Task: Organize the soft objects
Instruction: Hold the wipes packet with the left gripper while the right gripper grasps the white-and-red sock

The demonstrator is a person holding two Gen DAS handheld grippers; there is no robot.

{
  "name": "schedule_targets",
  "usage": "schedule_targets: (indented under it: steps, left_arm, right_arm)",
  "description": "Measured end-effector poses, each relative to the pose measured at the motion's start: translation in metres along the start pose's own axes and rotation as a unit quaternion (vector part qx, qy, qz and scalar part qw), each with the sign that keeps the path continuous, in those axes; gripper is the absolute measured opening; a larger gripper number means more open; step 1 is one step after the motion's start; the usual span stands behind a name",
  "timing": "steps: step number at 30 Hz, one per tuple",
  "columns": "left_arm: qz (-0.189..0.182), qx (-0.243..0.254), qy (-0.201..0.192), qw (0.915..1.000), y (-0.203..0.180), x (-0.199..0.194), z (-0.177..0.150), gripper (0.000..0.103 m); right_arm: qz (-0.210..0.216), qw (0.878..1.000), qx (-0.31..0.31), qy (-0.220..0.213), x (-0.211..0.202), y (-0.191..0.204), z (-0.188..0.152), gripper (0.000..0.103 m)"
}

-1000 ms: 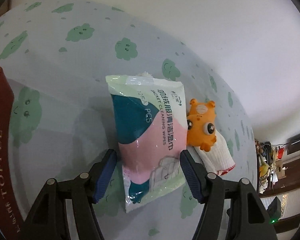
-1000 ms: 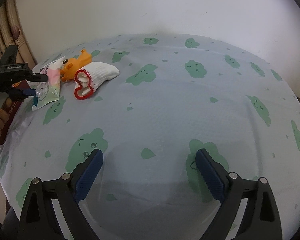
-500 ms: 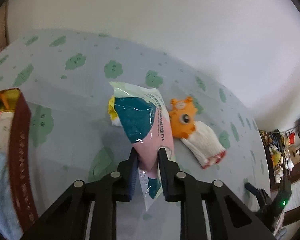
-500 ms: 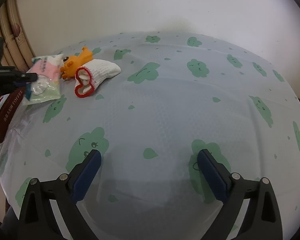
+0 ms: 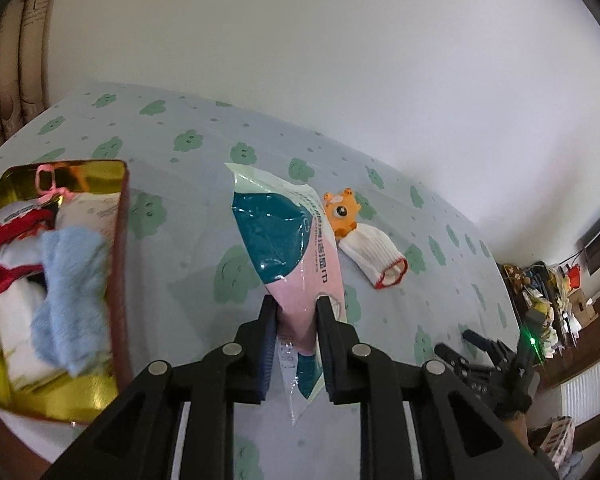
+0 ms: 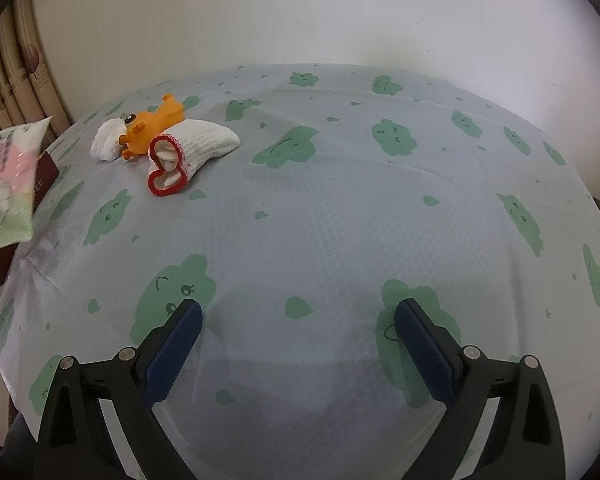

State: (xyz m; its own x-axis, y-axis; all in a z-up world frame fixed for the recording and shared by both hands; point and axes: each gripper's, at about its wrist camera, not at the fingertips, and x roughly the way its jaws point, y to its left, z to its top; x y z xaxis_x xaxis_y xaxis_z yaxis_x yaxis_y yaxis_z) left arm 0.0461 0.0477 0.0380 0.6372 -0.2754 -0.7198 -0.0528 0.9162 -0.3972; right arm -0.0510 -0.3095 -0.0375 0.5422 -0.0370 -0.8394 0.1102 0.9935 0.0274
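My left gripper [image 5: 296, 312] is shut on a pack of wet wipes [image 5: 288, 240], pink, teal and pale green, and holds it off the table beside the tin. The same pack of wet wipes [image 6: 10, 184] hangs at the left edge of the right wrist view. An orange toy animal [image 5: 342, 214] and a white glove with a red cuff [image 5: 376, 254] lie on the cloud-patterned tablecloth [image 5: 180, 248]. In the right wrist view the orange toy [image 6: 156, 122] rests between a rolled white sock [image 6: 106, 140] and the red-cuffed glove [image 6: 192, 148]. My right gripper [image 6: 298, 320] stands open over bare cloth.
A dark red tin with a gold lining [image 5: 80, 176] sits at the left, holding a blue fluffy cloth [image 5: 70, 296] and white and red soft items. Curtains [image 6: 16, 80] hang at the far left. A cluttered shelf [image 5: 548, 300] stands beyond the table's right end.
My left gripper closed on the wipes pack and lifted it up and toward the tin, which has come into view. The right gripper stayed where it was.
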Motion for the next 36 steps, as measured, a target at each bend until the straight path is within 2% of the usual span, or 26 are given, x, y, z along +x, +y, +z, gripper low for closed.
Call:
schedule_targets:
  steps: [4, 9, 14, 18, 20, 21, 22, 23, 24, 27, 30, 36]
  left_arm:
    - [-0.003, -0.001, -0.001, 1.0, 0.002, -0.013, -0.007, 0.019]
    - [-0.01, -0.007, -0.002, 0.9999, 0.003, -0.029, -0.015, 0.019]
    - [-0.011, -0.018, -0.002, 0.9998, 0.009, -0.039, -0.02, 0.019]
    - [-0.007, -0.024, -0.004, 0.9997, 0.014, -0.049, -0.022, 0.019]
    - [-0.005, -0.027, -0.003, 0.9996, 0.016, -0.053, -0.024, 0.019]
    - [-0.003, -0.029, -0.004, 0.9996, 0.018, -0.056, -0.025, 0.019]
    - [-0.003, -0.031, -0.005, 0.9995, 0.019, -0.059, -0.026, 0.019]
    - [-0.002, -0.031, -0.006, 0.9995, 0.02, -0.063, -0.027, 0.019]
    - [0.0, -0.032, -0.008, 0.9995, 0.021, -0.066, -0.028, 0.019]
    - [0.003, -0.037, -0.012, 0.9993, 0.025, -0.073, -0.031, 0.019]
    - [0.006, -0.041, -0.015, 0.999, 0.031, -0.081, -0.034, 0.019]
    - [0.014, -0.057, -0.029, 0.9978, 0.05, -0.1, -0.032, 0.019]
  right_arm:
    - [0.029, 1.0, 0.003, -0.009, -0.003, 0.004, 0.009, 0.097]
    - [0.075, 0.997, -0.003, -0.026, 0.004, 0.028, 0.046, 0.097]
    - [0.078, 0.995, -0.054, -0.029, 0.029, 0.063, 0.088, 0.097]
    - [0.066, 0.993, -0.1, -0.012, 0.062, 0.085, 0.108, 0.096]
    - [0.058, 0.992, -0.111, 0.003, 0.081, 0.09, 0.112, 0.089]
    - [0.063, 0.992, -0.109, 0.016, 0.089, 0.089, 0.113, 0.071]
    - [0.074, 0.992, -0.101, 0.02, 0.093, 0.088, 0.115, 0.061]
    - [0.075, 0.992, -0.101, 0.013, 0.092, 0.087, 0.115, 0.056]
    - [0.073, 0.992, -0.104, 0.015, 0.091, 0.088, 0.116, 0.032]
    - [0.071, 0.993, -0.093, 0.002, 0.077, 0.085, 0.112, 0.023]
    - [0.089, 0.993, -0.079, -0.016, 0.052, 0.082, 0.097, 0.023]
    - [0.109, 0.992, -0.064, -0.026, 0.007, 0.085, 0.039, 0.023]
